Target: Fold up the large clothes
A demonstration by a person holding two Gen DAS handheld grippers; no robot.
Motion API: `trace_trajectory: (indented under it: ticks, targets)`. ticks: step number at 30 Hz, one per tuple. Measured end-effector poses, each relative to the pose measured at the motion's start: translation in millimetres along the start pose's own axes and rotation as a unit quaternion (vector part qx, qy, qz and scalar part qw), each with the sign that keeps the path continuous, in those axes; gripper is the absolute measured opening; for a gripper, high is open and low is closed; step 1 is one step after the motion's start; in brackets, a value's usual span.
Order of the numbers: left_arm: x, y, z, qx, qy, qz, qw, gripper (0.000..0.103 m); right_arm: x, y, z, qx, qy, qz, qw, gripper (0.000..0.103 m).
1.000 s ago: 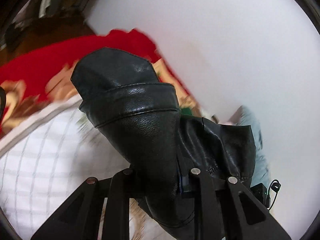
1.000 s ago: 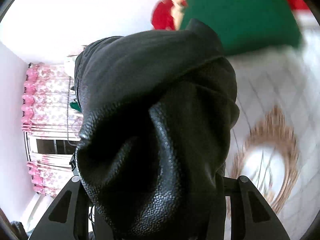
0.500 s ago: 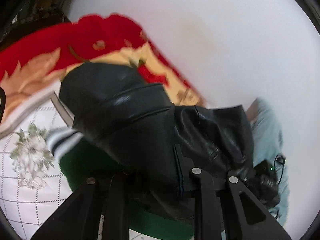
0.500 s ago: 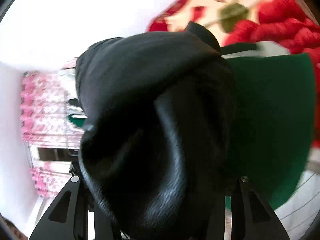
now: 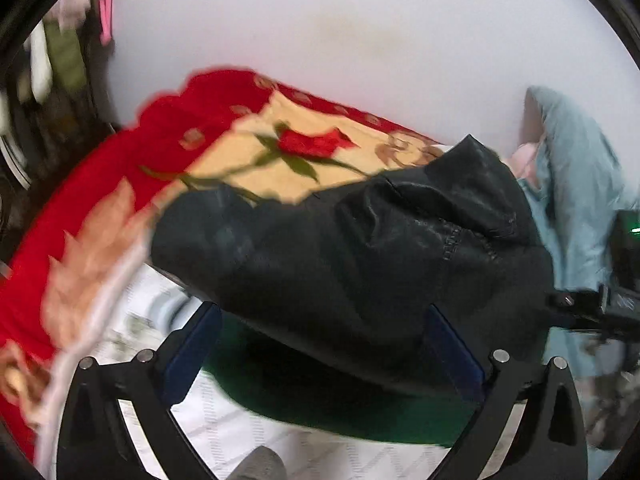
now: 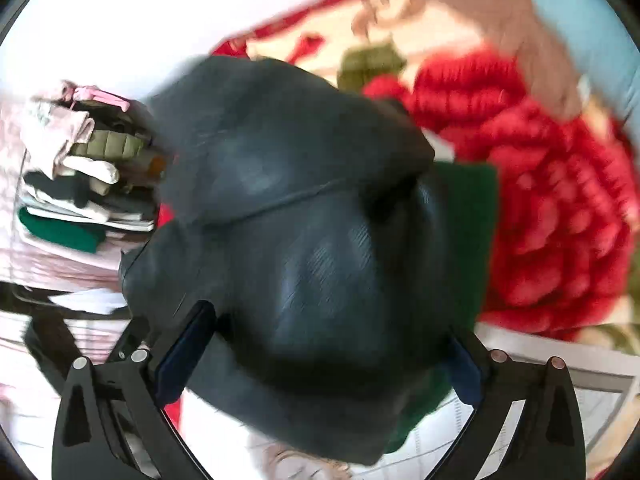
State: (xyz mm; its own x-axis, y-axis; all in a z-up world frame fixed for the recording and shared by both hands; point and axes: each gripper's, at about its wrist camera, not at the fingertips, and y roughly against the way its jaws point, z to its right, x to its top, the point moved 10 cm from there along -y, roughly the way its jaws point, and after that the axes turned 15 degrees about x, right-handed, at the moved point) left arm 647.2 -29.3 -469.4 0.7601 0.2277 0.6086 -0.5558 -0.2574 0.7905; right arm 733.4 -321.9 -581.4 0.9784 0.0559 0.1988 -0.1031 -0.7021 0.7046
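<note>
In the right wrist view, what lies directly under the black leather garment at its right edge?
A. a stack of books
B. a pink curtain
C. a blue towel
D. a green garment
D: a green garment shows beneath the right edge of the black leather garment, with the red floral blanket beyond it.

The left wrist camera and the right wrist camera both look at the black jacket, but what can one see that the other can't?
Only the left wrist view shows a light blue garment against the wall, and a rose pattern on the blanket.

Only the right wrist view shows a stack of folded clothes and a fuzzy red blanket.

Both show the black leather jacket lying over green fabric, between jaws that are opening: left gripper, right gripper.
</note>
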Motion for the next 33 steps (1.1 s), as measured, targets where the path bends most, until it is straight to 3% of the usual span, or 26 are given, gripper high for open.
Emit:
trace_trajectory:
  ticks: [4, 6, 10, 18, 25, 33]
  targets:
    - [5.9, 27.4, -14.7, 0.063, -0.043, 0.034, 0.9965, 0.103, -30.9, 45.6, -16.7, -0.142, 0.023, 0.063, 0.988, 0.103]
    - [5.3, 44.6, -21.1, 0.088, -0.066, 0.044, 0.9929, 0.103, -51.8, 67.7, -31.6, -0.208, 0.032, 0.097, 0.973, 0.103]
    - [5.0, 80.5, -33.0, 0.087, -0.091, 0.064, 0.9900, 0.103, -86.6, 97.4, -70.3, -0.273, 0.038, 0.140, 0.951, 0.103]
    - [-10.9, 179.3, -56.0, 0.025, -0.124, 0.069, 0.9896, 0.103, -170.1, 147.5, -157.4, -0.313, 0.022, 0.183, 0.932, 0.103]
    - [-20.9, 288.3, -102.2, -0.016, -0.130, 0.086, 0.9876, 0.103, -258.9, 233.4, -282.8, -0.332, 0.020, 0.238, 0.913, 0.103]
    - [-31.1, 394.5, -160.6, -0.028, -0.142, 0.117, 0.9826, 0.103, -350.6, 315.9, -408.0, -0.346, 0.036, 0.293, 0.890, 0.103]
